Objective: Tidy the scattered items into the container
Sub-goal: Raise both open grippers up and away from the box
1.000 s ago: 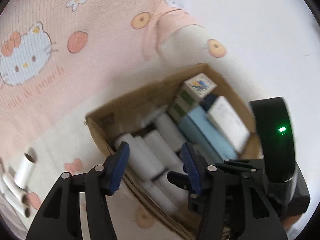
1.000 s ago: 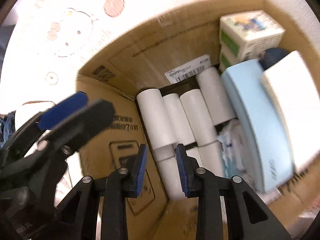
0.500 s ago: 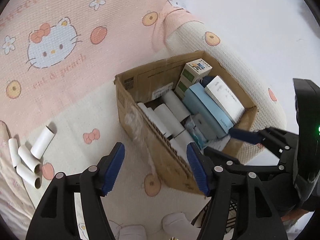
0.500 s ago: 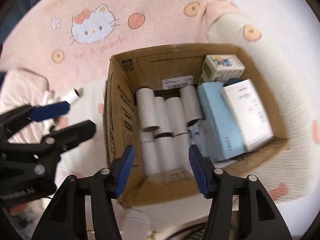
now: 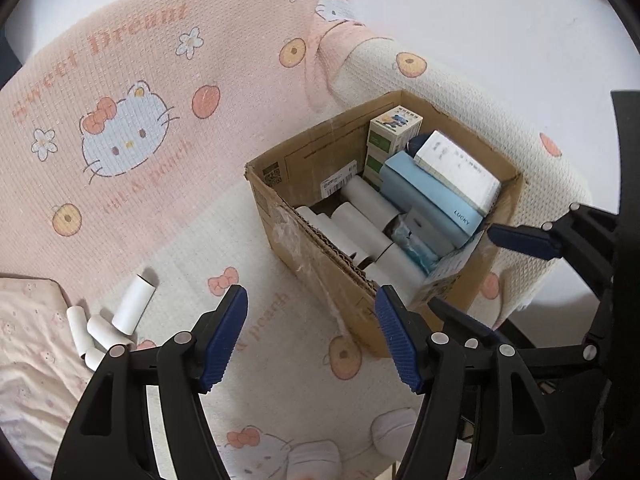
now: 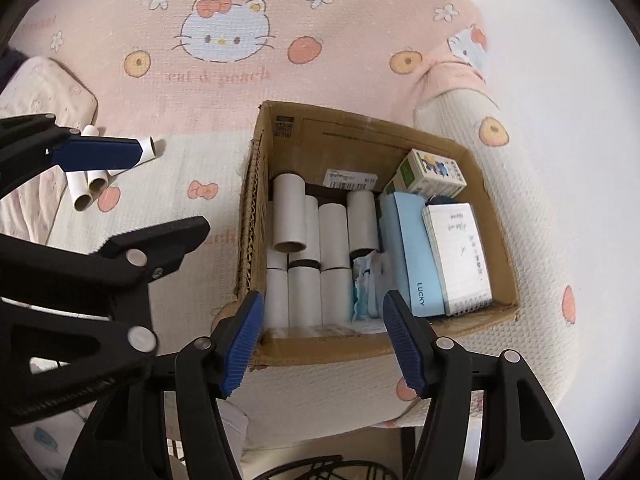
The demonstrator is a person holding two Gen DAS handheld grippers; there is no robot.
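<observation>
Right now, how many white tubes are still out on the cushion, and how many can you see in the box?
Loose tubes on the cushion: 4
Tubes showing in the box: 7
Total: 11

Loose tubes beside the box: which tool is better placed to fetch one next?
Probably left. The left tool is open and empty over the blanket, nearer the loose tubes. The right tool, also open and empty, hangs at the cardboard box, with the left tool between it and the tubes.
</observation>
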